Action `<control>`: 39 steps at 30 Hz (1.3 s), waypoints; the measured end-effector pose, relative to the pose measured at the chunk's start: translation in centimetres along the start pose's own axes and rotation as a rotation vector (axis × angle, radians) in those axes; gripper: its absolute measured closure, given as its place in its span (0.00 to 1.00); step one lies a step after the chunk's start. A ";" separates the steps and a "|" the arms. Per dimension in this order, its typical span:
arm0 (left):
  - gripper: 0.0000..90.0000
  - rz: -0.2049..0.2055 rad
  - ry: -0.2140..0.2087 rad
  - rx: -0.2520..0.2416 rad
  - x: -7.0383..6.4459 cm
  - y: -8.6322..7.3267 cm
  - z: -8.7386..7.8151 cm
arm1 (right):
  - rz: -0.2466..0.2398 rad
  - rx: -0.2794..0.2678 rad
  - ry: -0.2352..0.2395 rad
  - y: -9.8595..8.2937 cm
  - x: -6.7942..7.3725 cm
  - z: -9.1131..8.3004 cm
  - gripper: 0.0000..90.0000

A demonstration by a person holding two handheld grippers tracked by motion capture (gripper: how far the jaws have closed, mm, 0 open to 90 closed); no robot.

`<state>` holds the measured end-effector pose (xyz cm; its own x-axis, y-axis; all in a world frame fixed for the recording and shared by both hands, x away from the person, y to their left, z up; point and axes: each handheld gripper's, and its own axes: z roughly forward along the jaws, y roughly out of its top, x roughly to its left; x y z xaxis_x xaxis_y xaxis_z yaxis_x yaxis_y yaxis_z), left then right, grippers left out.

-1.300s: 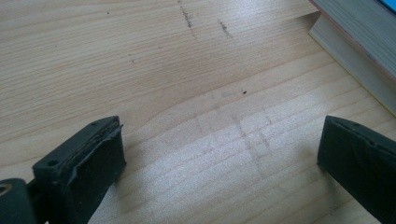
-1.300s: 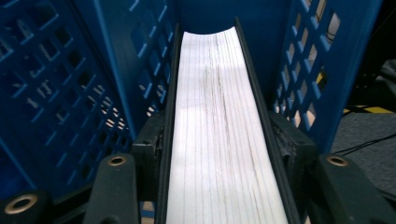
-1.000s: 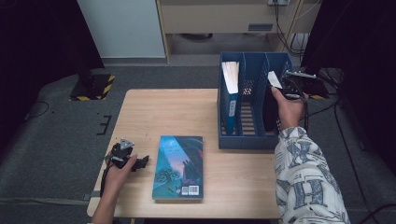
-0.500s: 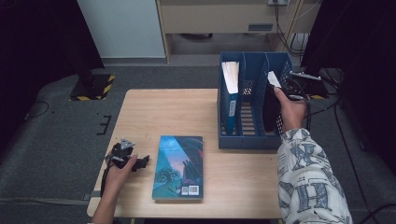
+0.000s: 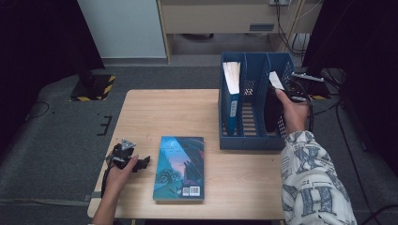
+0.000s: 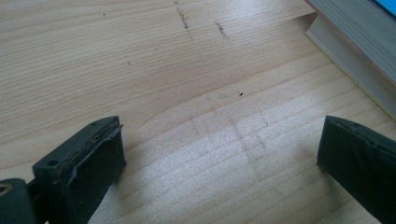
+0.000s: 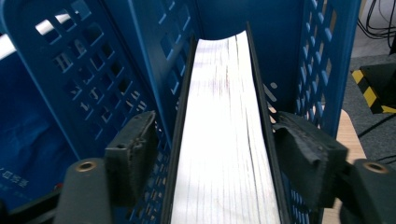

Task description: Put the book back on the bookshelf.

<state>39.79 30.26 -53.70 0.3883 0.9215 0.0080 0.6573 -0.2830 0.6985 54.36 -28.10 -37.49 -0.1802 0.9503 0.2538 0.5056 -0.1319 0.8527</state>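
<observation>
A black-covered book [image 7: 224, 140] stands on end in the right compartment of the blue file organiser [image 5: 248, 140], its white page edge facing me. My right gripper [image 7: 215, 154] straddles it, open: the right pad [image 7: 303, 158] lies against the cover and the left pad [image 7: 133, 154] stands a little off it. In the high view the right gripper [image 5: 287, 91] is at the top of the black book [image 5: 272, 105]. A blue paperback [image 5: 179, 166] lies flat at the table's front. My left gripper [image 5: 136, 161] rests left of it, open on bare wood [image 6: 219, 158].
A blue-spined book [image 5: 231, 93] stands in the organiser's left compartment; the middle compartment [image 5: 251, 112] holds nothing. The paperback's corner [image 6: 355, 51] shows at the upper right of the left gripper view. Bare tabletop [image 5: 164, 112] stretches behind the left gripper.
</observation>
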 end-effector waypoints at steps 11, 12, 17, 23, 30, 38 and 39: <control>0.00 0.000 0.000 0.000 0.0 0.0 0.0 | -0.057 -0.020 0.026 0.4 0.2 -2.4 0.18; 0.00 0.000 0.000 0.000 0.0 0.0 0.0 | -0.063 -0.023 0.029 0.3 0.2 -2.6 0.17; 0.00 0.002 0.000 0.001 0.0 0.0 0.0 | -0.097 -0.021 0.033 -0.4 0.1 -4.0 0.10; 0.00 -0.003 0.001 0.002 0.0 0.0 0.0 | -0.109 -0.027 0.065 -2.6 -0.2 -6.1 0.07; 0.00 -0.003 0.000 0.005 0.0 0.2 0.1 | -0.123 -0.050 0.108 -5.8 0.2 -8.0 0.06; 0.00 -0.011 0.001 0.002 -0.1 0.2 0.2 | -0.124 -0.026 0.159 -9.2 1.4 -8.5 0.07; 0.00 -0.009 0.000 0.002 -0.1 0.2 0.2 | -0.128 -0.029 0.166 -9.6 1.8 -8.5 0.07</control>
<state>40.01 30.10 -53.70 0.3828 0.9238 0.0019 0.6618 -0.2756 0.6971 41.95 -27.50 -41.35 -0.3792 0.9007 0.2119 0.4457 -0.0229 0.8949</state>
